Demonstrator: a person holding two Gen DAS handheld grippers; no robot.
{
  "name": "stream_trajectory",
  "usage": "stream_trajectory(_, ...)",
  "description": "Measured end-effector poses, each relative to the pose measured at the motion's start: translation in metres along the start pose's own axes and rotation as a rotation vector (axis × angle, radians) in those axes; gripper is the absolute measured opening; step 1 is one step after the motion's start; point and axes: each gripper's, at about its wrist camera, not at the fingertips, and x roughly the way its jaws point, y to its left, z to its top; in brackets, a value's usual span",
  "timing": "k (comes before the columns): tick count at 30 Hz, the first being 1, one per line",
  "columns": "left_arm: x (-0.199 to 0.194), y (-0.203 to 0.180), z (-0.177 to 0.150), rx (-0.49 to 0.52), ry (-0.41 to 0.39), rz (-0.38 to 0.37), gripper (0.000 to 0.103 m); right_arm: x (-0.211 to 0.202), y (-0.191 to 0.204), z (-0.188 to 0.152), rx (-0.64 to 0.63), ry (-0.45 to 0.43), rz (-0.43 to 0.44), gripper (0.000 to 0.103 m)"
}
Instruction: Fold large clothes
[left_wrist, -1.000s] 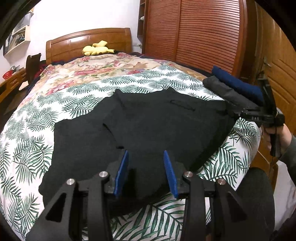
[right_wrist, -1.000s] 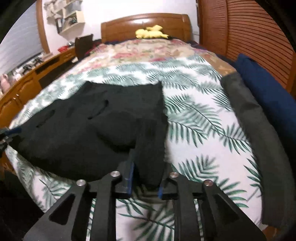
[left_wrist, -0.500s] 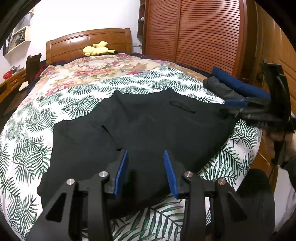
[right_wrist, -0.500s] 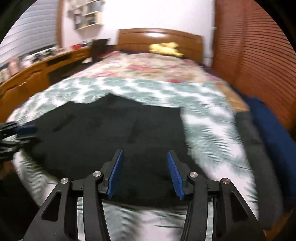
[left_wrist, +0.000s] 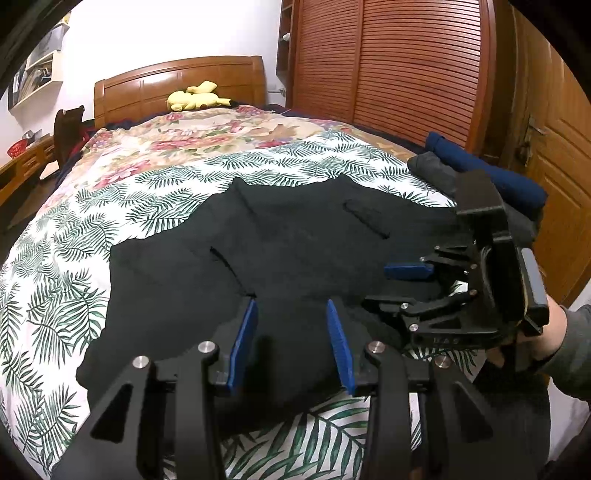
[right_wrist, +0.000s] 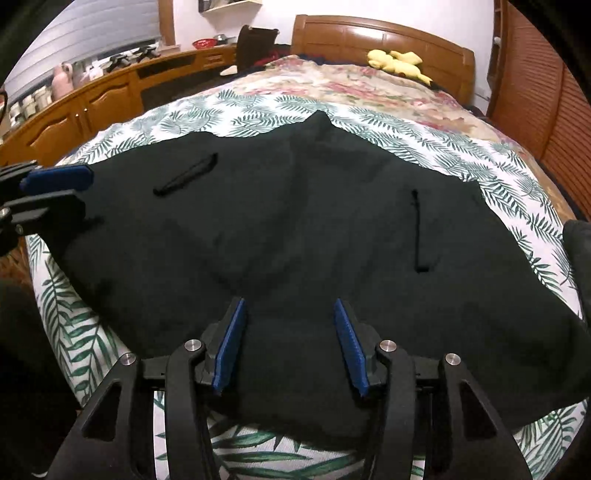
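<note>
A large black garment (left_wrist: 295, 236) with two pocket slits lies spread flat on the leaf-print bedspread (left_wrist: 66, 295). In the left wrist view my left gripper (left_wrist: 291, 332) hovers open over the garment's near edge, nothing pinched between its blue pads. My right gripper (left_wrist: 391, 290) comes in from the right, held by a hand (left_wrist: 554, 332), jaws apart just over the cloth's right part. In the right wrist view the right gripper (right_wrist: 290, 325) stands open above the garment (right_wrist: 295, 221), and the left gripper (right_wrist: 55, 190) shows at the left edge.
Folded navy clothes (left_wrist: 487, 173) and folded dark grey clothes (left_wrist: 432, 170) lie at the bed's right edge. A yellow plush toy (left_wrist: 195, 98) rests by the headboard. A slatted wooden wardrobe (left_wrist: 406, 66) stands to the right, a wooden desk (right_wrist: 92, 103) to the left.
The right gripper let go of the garment's folded edge, opened, and swung left toward the left gripper. The cloth now lies flatter. The left gripper stayed put.
</note>
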Motion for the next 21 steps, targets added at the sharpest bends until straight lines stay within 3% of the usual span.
stream_trajectory(6,0.006,-0.007,0.001,0.007,0.008,-0.013,0.038,-0.043,-0.023,-0.004,0.041,-0.050,-0.059,0.050)
stream_trajectory(14,0.018,-0.023,0.002,0.031,0.030,-0.032,0.038,-0.094,-0.090,-0.022,0.097,-0.104,-0.312,0.051)
stream_trajectory(21,0.041,-0.048,-0.001,0.088,0.078,-0.042,0.038,-0.089,-0.129,-0.035,0.212,-0.068,-0.299,0.061)
